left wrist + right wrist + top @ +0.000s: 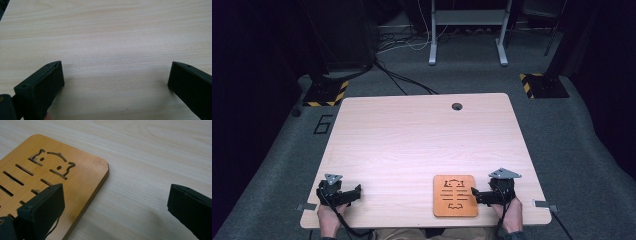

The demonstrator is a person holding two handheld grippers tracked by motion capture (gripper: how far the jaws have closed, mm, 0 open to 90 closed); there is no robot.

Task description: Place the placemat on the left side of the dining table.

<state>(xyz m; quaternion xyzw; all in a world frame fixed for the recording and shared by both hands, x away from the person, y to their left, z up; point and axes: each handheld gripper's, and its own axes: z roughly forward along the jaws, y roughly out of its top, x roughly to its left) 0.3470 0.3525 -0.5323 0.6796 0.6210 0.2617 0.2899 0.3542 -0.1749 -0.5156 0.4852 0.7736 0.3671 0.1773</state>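
Fingers (41,87) of the left gripper (115,82) stand wide apart over bare bench (112,37), with nothing between them. Fingers (42,210) of the right gripper (113,205) are likewise spread wide and empty; one sits over the near-right part of the wooden board (50,177), the other over bare bench surface beside it.

In the high view the left gripper (354,192) rests near the near-left corner of the bench (412,130), held by the person's left hand (330,216). The right gripper (477,194) lies at the near-right, touching or just beside the right edge of the wooden board (455,196), held by the right hand (511,214).

Board description: flat, thin, rectangular panel with rounded corners, orange-brown with a smooth finish and fine grain. Cut-through slots form a pattern: short parallel bars in two columns, with curved bracket-shaped cuts and small round holes at the far end. It lies flat near the near edge, right of centre.

Bench description: pale wood-grain laminate, rounded corners, one round cable hole (457,106) near the far edge
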